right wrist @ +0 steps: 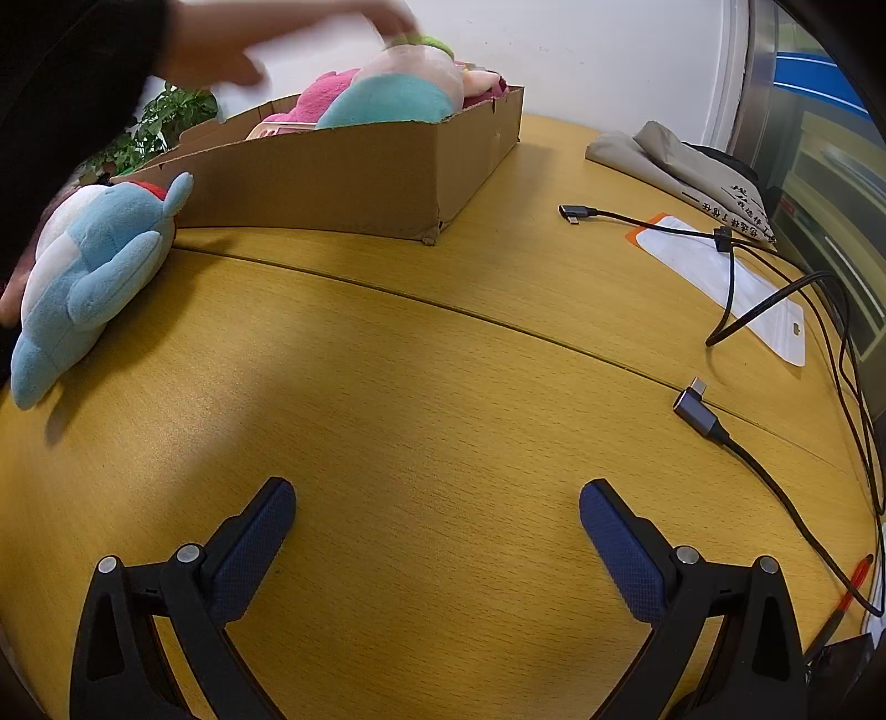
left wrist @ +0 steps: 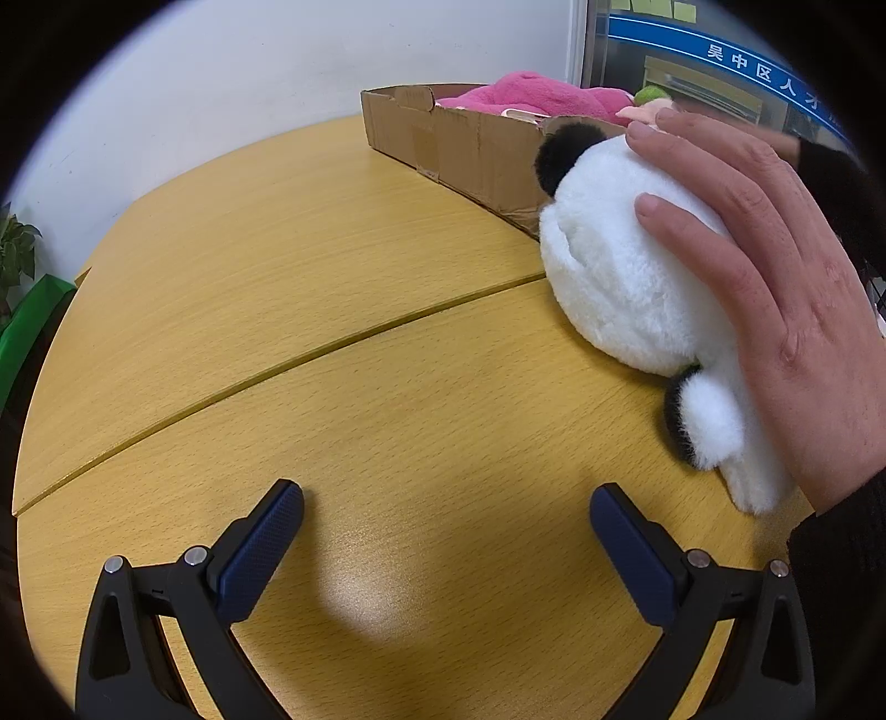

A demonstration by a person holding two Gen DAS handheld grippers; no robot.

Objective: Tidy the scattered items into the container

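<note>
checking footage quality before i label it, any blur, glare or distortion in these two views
Left wrist view: sharp overall, a soft glare patch on the table between the open left gripper fingers, and the hand on the white plush toy is crisp. Right wrist view: the hand above the cardboard box is motion-blurred, the blue plush toy casts a shadow, and fisheye bends the table seam.

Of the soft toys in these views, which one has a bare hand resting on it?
The white plush with black ears, on the table beside the cardboard box; a hand covers it. The blue plush lies untouched.
</note>
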